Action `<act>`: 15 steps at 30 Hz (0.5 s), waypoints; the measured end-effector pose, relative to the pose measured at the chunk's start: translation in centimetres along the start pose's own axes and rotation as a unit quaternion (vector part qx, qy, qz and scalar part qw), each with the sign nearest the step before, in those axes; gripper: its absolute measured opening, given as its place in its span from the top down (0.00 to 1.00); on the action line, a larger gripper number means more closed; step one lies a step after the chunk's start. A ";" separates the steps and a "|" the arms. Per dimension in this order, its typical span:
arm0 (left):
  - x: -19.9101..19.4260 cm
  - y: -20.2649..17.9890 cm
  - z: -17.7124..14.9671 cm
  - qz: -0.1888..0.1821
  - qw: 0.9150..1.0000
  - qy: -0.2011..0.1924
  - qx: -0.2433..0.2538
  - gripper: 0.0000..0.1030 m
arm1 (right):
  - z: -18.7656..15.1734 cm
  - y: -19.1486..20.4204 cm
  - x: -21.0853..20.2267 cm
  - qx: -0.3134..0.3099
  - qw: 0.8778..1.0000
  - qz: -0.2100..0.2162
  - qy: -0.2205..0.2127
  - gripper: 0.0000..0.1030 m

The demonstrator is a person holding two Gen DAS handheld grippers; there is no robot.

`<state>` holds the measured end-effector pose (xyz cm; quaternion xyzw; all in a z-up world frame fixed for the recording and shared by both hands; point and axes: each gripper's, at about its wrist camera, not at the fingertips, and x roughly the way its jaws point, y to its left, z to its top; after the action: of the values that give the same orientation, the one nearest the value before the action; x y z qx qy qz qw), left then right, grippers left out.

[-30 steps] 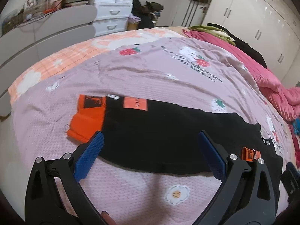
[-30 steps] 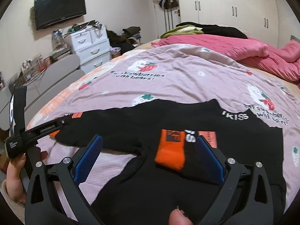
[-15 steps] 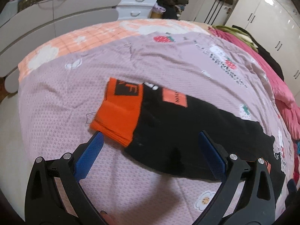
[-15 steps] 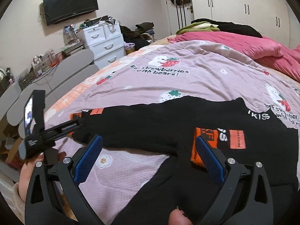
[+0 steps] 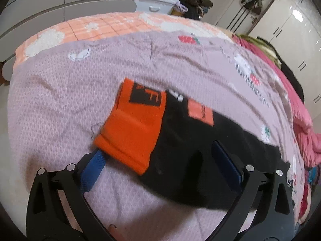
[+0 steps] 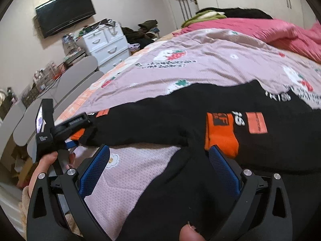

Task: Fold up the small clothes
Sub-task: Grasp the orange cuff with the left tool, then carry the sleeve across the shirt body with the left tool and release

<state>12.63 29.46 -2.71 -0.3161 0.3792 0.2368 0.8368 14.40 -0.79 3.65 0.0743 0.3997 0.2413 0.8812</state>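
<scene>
A black sweater (image 6: 200, 104) with orange cuffs lies spread on the pink-lilac bed cover (image 5: 60, 92). In the left wrist view one sleeve (image 5: 200, 150) runs across the bed, ending in an orange cuff (image 5: 132, 128). My left gripper (image 5: 158, 156) is open and low over this sleeve; the cuff's corner covers the tip of the left blue pad (image 5: 92, 170). In the right wrist view the other sleeve lies folded onto the body, its orange cuff (image 6: 219, 134) just ahead of my open right gripper (image 6: 158, 160), which hovers over the sweater's lower part with nothing between its fingers.
A pink quilt (image 6: 260, 30) is heaped at the far side of the bed. Grey curved panels (image 5: 70, 6) border the bed's end, with a white drawer chest (image 6: 104, 42) and a wall TV (image 6: 64, 12) beyond. A hand (image 6: 47, 160) holds the left gripper at the bed's edge.
My left gripper has come forward and down onto the orange-cuffed sleeve, which now lies between its fingers. The right gripper has shifted slightly left, so the folded cuff sits by its right finger.
</scene>
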 end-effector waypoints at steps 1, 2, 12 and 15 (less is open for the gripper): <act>-0.1 -0.1 0.2 -0.002 1.000 -0.004 0.001 0.29 | -0.3 -0.3 0.0 0.007 1.000 0.000 0.001 0.04; -0.4 -0.3 0.3 -0.006 1.000 -0.015 0.006 0.43 | -0.5 -0.6 0.0 0.011 1.000 0.001 0.002 0.04; -3.1 -1.7 0.3 -0.101 0.993 -0.057 0.033 0.98 | -2.6 -2.2 -1.4 0.029 1.000 -0.004 0.001 0.04; -4.7 -2.8 -0.3 -0.130 0.988 -0.074 0.048 0.98 | -3.1 -3.2 -2.4 0.039 0.999 -0.006 -0.004 0.04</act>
<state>11.43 26.62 1.76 -0.3038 0.2824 0.1301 0.9006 11.92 -4.89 2.11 0.1074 0.4054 0.2197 0.8808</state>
